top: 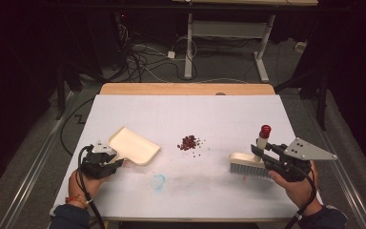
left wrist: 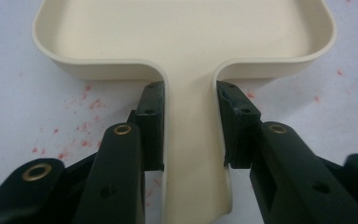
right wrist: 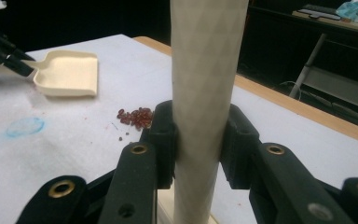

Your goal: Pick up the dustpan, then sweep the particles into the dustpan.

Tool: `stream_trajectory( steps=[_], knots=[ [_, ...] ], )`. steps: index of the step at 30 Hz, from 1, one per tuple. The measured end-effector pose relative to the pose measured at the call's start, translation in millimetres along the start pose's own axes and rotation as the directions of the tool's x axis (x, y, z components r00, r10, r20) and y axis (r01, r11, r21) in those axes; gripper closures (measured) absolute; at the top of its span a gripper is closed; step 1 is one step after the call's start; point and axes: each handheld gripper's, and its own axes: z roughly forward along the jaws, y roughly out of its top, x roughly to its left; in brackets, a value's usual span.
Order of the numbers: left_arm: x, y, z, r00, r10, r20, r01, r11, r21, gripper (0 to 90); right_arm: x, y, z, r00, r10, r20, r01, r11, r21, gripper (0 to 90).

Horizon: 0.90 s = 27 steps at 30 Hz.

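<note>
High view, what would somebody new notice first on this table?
Probably the small heap of dark red beads at the middle of the white table. To its left the left gripper clamps the handle of a cream dustpan; to its right the right gripper grips the upright handle of a brush with a red tip.

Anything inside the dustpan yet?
No. The dustpan tray looks bare in both gripper views; the red beads sit apart on the table. The left gripper covers only part of the handle.
</note>
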Motion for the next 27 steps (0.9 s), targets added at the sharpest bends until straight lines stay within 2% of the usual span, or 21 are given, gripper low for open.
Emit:
stream_trajectory(
  steps=[6,9,10,11,18,21,26,27],
  knots=[
    [-4.5,0.7,-6.6,0.9999,0.011,0.013,-0.011,0.9999,0.004,64.0,-5.4,1.2,10.7,0.9995,0.031,0.011,-0.031,1.0,0.003,70.1],
    [-8.2,-1.0,-9.9,0.9986,0.044,0.03,-0.045,0.9989,0.016,64.0,-6.4,3.8,22.1,0.9983,0.053,0.026,-0.053,0.999,0.011,70.1],
    [-8.2,-1.0,-9.9,0.9986,0.044,0.03,-0.045,0.9989,0.016,64.0,-6.0,4.2,26.7,0.998,0.059,0.024,-0.059,0.998,0.016,70.1],
    [-11.2,-1.9,-10.5,0.9974,0.062,0.037,-0.063,0.9975,0.031,64.0,-5.3,4.9,31.1,0.998,0.06,0.02,-0.06,0.998,0.019,70.1],
    [-21.6,-3.2,-12.2,0.9957,0.083,0.042,-0.085,0.9957,0.038,64.0,-6.1,19.4,52.7,0.9987,0.036,0.038,-0.036,0.999,0.01,70.1],
    [-26.9,-2.9,-11.4,0.9936,0.096,0.06,-0.099,0.9942,0.042,64.0,-11.2,32.1,71.6,0.9975,0.047,0.053,-0.047,0.999,-0.006,70.1],
    [-35.6,-1.6,-8.3,0.9903,0.116,0.076,-0.119,0.992,0.04,64.0,-19.5,49.5,105.1,0.994,0.049,0.097,-0.05,0.999,0.004,70.1],
    [-37.9,-1.1,-7.4,0.9899,0.118,0.078,-0.122,0.9918,0.039,64.0,-19.5,49.5,105.1,0.994,0.049,0.097,-0.05,0.999,0.004,70.1]
  ],
)
